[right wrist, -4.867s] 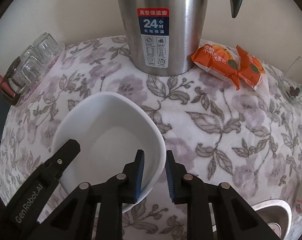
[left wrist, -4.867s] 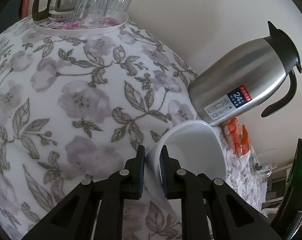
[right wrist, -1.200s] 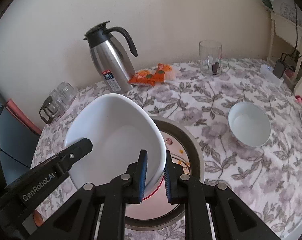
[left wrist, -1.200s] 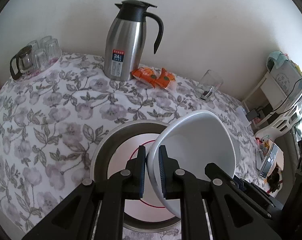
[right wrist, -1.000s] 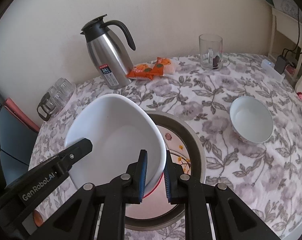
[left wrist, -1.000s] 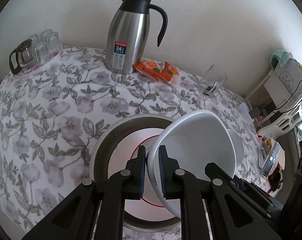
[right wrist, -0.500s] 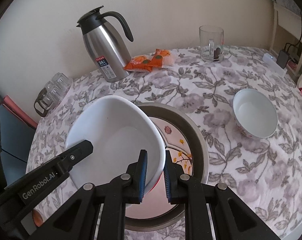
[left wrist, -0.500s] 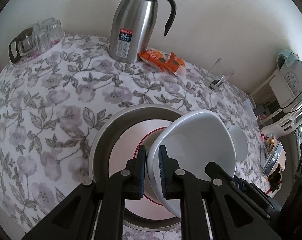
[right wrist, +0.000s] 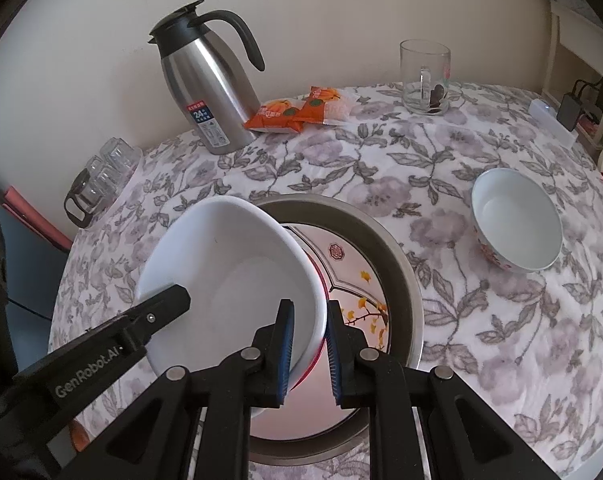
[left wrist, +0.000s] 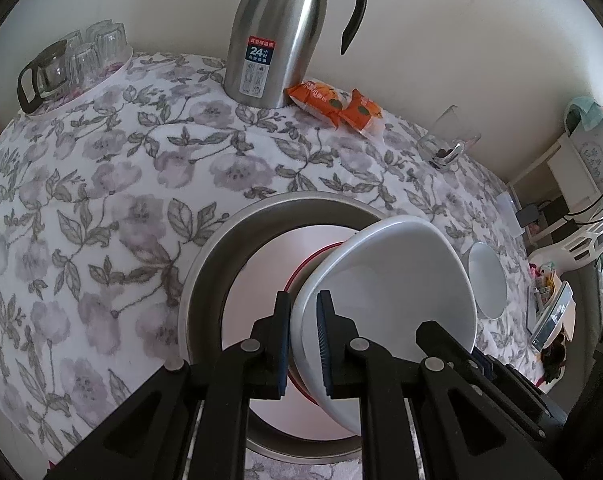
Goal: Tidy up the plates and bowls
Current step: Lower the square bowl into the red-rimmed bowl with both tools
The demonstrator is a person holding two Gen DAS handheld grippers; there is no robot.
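Floral-cloth table point(right wrist: 481, 340): steel basin point(right wrist: 411, 280), sm bowl point(right wrist: 517, 228), thermos point(right wrist: 209, 92), snack pkts point(right wrist: 297, 112), glass mug point(right wrist: 423, 78), glassware tray point(left wrist: 73, 96).

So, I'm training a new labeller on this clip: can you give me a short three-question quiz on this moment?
1. True or false: both grippers, left gripper and right gripper, grip the rim of the large white bowl.
2. What lies inside the metal basin? A) a patterned plate B) a glass mug C) snack packets
3. Fill in: the small bowl stands on the ____ tablecloth.

Key: 1 true; 2 A, the patterned plate; 3 floral.
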